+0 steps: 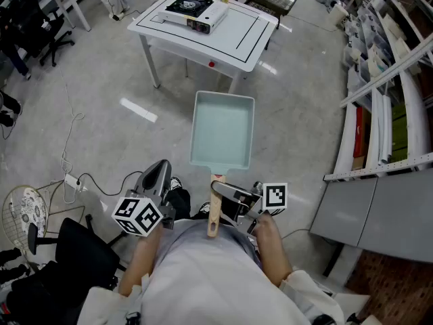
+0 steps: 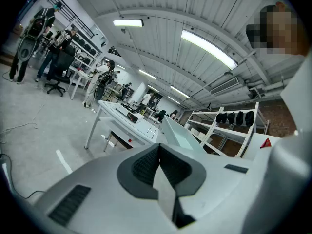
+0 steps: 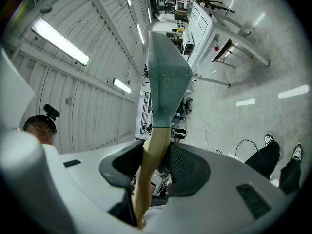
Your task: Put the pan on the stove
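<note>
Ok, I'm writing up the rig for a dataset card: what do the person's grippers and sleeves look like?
Both the left gripper and the right gripper have smooth light grey shells with dark ribbed pads. Each carries a white cube printed with black square markers. The person wears white sleeves and a pale top.

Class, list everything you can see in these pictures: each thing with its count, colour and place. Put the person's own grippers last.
pan: one, pale blue-green, wooden handle, held out short of the table
stove: one, white and black, on the table
table: one, white, ahead of the person
fan: one, white, lower left of the head view
shelving: one run, white, along the right
left gripper: one, grey, jaws together, empty
right gripper: one, grey, clamped on the handle
</note>
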Demonstrator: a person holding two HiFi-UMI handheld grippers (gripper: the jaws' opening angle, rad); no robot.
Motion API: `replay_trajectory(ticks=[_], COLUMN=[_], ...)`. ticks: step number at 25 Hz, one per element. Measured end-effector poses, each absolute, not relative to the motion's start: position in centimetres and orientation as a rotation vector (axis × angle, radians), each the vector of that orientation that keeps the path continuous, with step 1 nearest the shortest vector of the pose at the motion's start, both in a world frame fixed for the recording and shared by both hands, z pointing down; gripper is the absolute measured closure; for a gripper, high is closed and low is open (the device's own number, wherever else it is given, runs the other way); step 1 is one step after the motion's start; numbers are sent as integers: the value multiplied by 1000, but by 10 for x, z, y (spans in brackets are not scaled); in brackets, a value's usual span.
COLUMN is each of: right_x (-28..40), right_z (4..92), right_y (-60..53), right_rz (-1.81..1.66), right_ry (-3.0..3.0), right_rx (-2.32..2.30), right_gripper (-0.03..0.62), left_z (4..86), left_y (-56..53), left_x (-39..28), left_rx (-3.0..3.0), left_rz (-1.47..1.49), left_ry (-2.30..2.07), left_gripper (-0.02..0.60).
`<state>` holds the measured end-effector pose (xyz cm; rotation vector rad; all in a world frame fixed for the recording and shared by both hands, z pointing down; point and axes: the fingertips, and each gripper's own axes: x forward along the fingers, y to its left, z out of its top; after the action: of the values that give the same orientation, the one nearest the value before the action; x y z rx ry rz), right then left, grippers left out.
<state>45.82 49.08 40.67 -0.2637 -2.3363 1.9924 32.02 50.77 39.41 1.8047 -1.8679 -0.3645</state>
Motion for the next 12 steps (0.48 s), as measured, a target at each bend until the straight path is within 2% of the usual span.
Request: replay_trajectory(ticks=[12], right_x=[454], right_z=[410], right_y=[474], right_rz=[1963], right_ry=[-2335], right_rx=[-309], right_gripper=[433], left_z=[390], left_y=[489], left_x=[321], left_rx=[1836], left_rz=[-239], left_ry=[-1990], left_gripper=[574])
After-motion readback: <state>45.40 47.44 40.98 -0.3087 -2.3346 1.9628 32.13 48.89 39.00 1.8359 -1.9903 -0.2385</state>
